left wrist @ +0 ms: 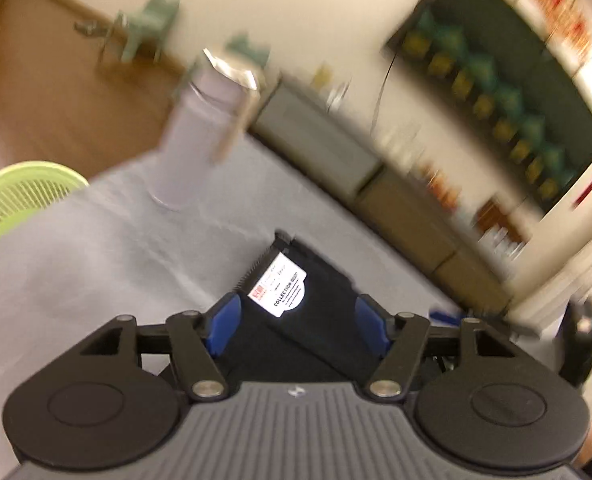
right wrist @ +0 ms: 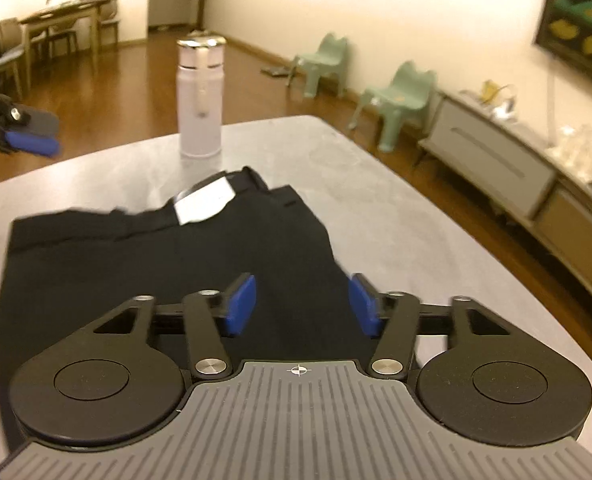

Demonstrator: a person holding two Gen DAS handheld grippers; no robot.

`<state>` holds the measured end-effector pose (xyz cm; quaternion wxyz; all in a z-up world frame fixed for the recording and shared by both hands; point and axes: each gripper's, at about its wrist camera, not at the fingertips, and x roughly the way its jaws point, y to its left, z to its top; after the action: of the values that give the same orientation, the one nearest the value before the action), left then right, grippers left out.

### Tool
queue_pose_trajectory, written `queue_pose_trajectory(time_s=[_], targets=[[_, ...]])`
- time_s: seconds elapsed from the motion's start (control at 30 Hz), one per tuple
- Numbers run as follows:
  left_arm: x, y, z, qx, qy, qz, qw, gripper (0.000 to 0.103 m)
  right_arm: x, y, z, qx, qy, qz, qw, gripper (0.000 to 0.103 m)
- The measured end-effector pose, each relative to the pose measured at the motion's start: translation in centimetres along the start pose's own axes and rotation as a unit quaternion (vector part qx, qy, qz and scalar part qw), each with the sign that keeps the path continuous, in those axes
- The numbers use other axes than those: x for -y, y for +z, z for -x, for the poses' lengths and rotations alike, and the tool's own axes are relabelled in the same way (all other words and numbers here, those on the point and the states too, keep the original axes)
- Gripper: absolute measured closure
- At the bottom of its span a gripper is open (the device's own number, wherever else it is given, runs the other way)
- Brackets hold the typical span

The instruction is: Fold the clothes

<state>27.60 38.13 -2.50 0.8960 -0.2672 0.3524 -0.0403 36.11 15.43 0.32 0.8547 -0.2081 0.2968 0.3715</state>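
A folded black garment (right wrist: 155, 264) with a white label (right wrist: 203, 202) lies on the grey table (right wrist: 376, 208). In the left wrist view the same garment (left wrist: 332, 280) and its label (left wrist: 281, 286) show just ahead of my left gripper (left wrist: 298, 326). That gripper is open, its blue pads (left wrist: 225, 326) apart above the cloth. My right gripper (right wrist: 302, 306) is open too and hangs over the garment's near right part without gripping it. The left gripper's blue fingertip (right wrist: 31, 142) also shows at the left edge of the right wrist view, off the table.
A frosted bottle (right wrist: 199, 100) with a metal cap stands on the table beyond the garment. A green basket (left wrist: 15, 200) sits past the table's left edge. Two green chairs (right wrist: 400, 96) and a low sideboard (right wrist: 496, 160) line the wall to the right.
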Motion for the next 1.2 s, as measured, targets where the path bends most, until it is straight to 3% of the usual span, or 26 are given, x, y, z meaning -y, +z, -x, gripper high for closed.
queue_pose_trajectory(time_s=[0.13,0.23,0.27,0.3,0.37,0.43,0.6,0.8,0.9,0.97,1.0,1.03,1.07,1.1,1.13,1.2], targets=[[1.3,2.8,-7.3,-0.036,0.054,-0.048,0.9967,0.038,2.1,2.7,-7.0,-0.024,0.022,0.000,0.999,0.035],[1.3,3.2,-10.4,-0.049,0.070,-0.061,0.9944,0.041,2.4,3.3,-10.6,-0.040,0.043,-0.006,0.998,0.035],[1.2,3.1,-10.8,-0.049,0.066,-0.066,0.9944,0.052,2.5,3.3,-11.5,-0.044,0.050,-0.010,0.998,0.036],[1.0,2.9,-11.1,-0.049,0.059,-0.071,0.9946,0.055,2.6,3.1,-12.3,-0.049,0.058,-0.013,0.997,0.038],[0.4,2.6,-10.4,-0.038,0.032,-0.079,0.9956,0.070,2.9,2.7,-13.5,-0.053,0.080,-0.024,0.995,0.045],[-0.4,2.1,-8.9,-0.028,-0.006,-0.081,0.9963,0.084,3.0,2.5,-12.8,-0.040,0.111,-0.025,0.993,0.094],[-1.1,-0.3,-5.4,-0.009,-0.058,-0.124,0.9906,0.089,0.6,0.5,-7.2,0.034,0.133,0.051,0.989,0.100],[-0.2,-1.4,-4.0,0.012,-0.072,-0.169,0.9829,0.089,-1.5,-1.2,-3.2,0.079,0.119,0.094,0.985,0.102],[0.5,0.6,-6.9,0.001,-0.030,-0.162,0.9863,0.081,-1.1,-0.6,-3.7,0.086,0.085,0.088,0.989,0.102],[0.6,1.6,-8.7,-0.014,-0.002,-0.151,0.9885,0.076,-0.1,0.1,-5.1,0.085,0.018,0.071,0.994,0.085],[0.6,2.0,-9.5,-0.022,0.011,-0.145,0.9891,0.073,0.7,-0.1,-4.9,0.077,-0.009,0.061,0.995,0.065],[0.8,2.0,-9.9,-0.028,0.012,-0.148,0.9885,0.059,1.7,-0.5,-4.2,0.067,-0.037,0.048,0.996,0.058],[1.1,2.0,-10.2,-0.033,0.010,-0.153,0.9876,0.039,2.9,-1.3,-2.9,0.060,-0.059,0.030,0.996,0.058],[1.4,2.0,-10.4,-0.039,0.009,-0.158,0.9866,0.034,4.4,-2.6,-0.8,0.057,-0.075,0.005,0.995,0.056],[1.7,1.9,-10.6,-0.044,0.007,-0.164,0.9855,0.035,5.8,-4.3,1.5,0.052,-0.089,-0.018,0.995,0.054],[2.7,1.5,-11.0,-0.038,0.032,-0.200,0.9786,0.068,8.8,-9.2,6.7,0.031,-0.112,-0.064,0.991,0.053]])
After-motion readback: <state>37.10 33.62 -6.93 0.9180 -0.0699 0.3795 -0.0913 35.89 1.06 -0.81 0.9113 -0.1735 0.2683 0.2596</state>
